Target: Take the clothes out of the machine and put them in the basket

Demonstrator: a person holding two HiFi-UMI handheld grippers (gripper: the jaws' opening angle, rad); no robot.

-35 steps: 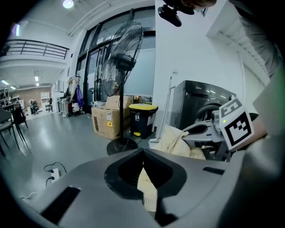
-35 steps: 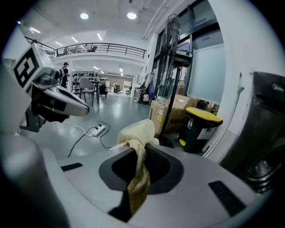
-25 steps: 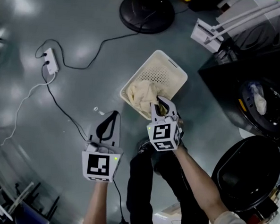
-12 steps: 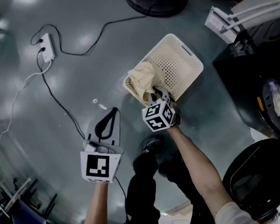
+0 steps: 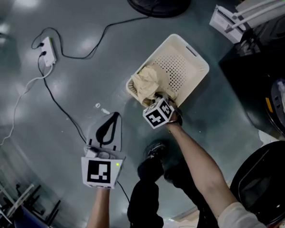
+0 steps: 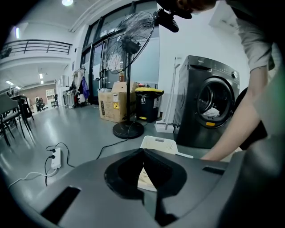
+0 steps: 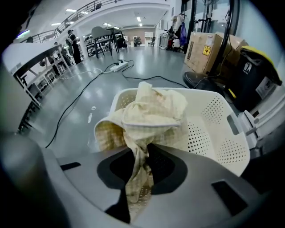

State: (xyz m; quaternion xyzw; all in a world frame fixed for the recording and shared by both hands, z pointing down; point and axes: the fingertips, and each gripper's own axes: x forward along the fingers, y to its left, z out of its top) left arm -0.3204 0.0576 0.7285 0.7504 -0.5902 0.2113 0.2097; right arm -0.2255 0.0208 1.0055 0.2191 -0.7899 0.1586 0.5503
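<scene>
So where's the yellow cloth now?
In the head view the yellow cloth is heaped in the basket's near-left corner, with a strip between the right tool's jaws, which have just been opening.

The head view looks steeply down from well above onto the floor [image 5: 76,15], taking in the basket [image 5: 193,66] and, at its right edge, the washing machine [image 5: 259,89]. The left gripper view sits low and faces level across the room, with the same basket near and the washing machine behind. The right gripper view hangs close over the basket, tilted down at the cloth [image 7: 149,111]. All three share the basket.
</scene>
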